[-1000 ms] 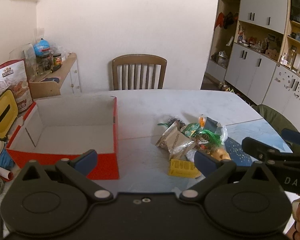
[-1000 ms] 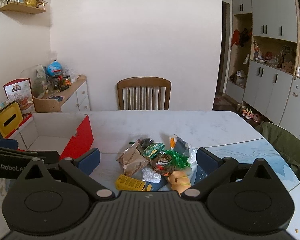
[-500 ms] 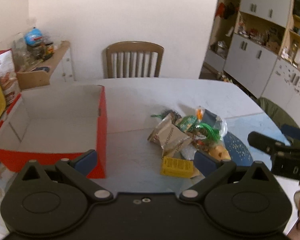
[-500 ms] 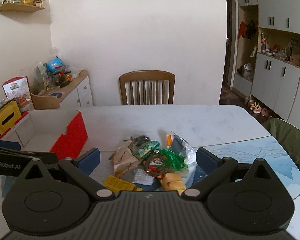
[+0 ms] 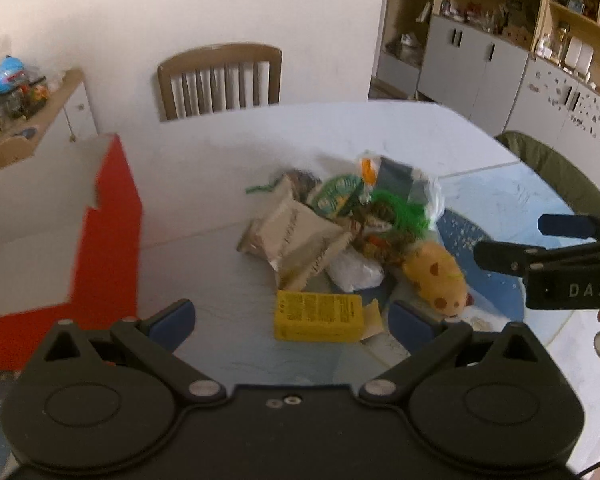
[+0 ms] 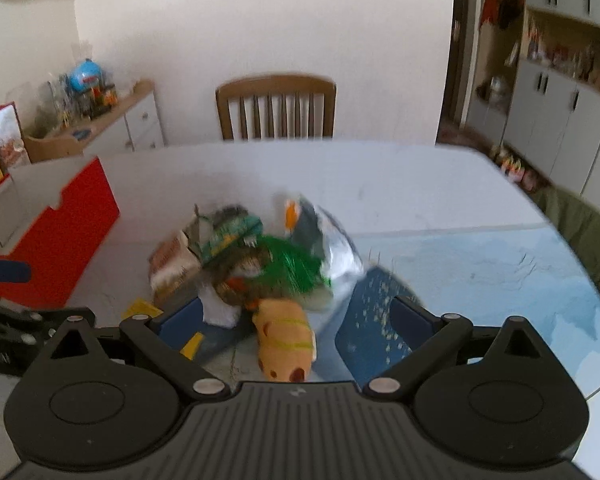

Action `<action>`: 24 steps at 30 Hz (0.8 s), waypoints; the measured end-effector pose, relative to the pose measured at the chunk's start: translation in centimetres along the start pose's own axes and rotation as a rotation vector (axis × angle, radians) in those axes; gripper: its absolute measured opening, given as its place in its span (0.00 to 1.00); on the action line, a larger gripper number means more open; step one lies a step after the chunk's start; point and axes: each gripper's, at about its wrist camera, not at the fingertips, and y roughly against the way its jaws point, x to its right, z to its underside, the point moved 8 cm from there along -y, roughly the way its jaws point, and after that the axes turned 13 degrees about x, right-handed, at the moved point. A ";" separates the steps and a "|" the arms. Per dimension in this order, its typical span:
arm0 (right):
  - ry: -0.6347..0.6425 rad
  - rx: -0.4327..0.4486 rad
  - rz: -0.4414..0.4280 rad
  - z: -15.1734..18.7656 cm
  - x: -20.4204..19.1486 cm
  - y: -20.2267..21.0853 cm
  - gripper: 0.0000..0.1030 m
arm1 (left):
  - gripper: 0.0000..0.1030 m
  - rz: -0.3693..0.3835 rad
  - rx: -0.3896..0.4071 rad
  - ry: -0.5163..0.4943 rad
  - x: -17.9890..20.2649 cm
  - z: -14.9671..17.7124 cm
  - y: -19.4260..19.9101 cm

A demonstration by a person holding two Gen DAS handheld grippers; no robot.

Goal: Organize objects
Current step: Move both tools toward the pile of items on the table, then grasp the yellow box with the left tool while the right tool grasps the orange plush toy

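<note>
A pile of small objects lies mid-table: a yellow box [image 5: 318, 317], a tan paper packet [image 5: 300, 240], a green-lidded packet [image 5: 336, 199], green stringy stuff [image 5: 400, 210], a clear bag [image 6: 338, 252] and an orange spotted plush toy [image 5: 436, 278]. The toy also shows in the right wrist view [image 6: 286, 338]. My left gripper [image 5: 290, 322] is open, just in front of the yellow box. My right gripper [image 6: 296, 318] is open, its jaws either side of the plush toy. An open red box [image 5: 108, 236] with a white inside stands at the left.
A wooden chair [image 5: 220, 80] stands behind the white table [image 5: 260, 140]. A sideboard with jars [image 6: 100, 120] is at the far left. A green-covered chair [image 6: 588, 232] stands at the right. A blue mat [image 6: 480, 264] covers the table's right part.
Both grippers have moved forward and down toward the pile. The left one has swung right, away from the red box. The right gripper now straddles the plush toy.
</note>
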 end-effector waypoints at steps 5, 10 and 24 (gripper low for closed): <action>0.012 -0.051 -0.015 1.1 0.5 -2.2 0.95 | 1.00 0.023 -0.027 -0.020 0.9 0.7 -1.9; 0.028 -0.098 -0.044 2.1 0.4 -3.8 0.92 | 1.00 0.028 -0.063 -0.045 1.7 1.7 -3.7; 0.022 -0.173 -0.117 3.4 -0.1 -6.3 0.83 | 1.00 0.028 -0.115 -0.181 3.4 3.9 -6.5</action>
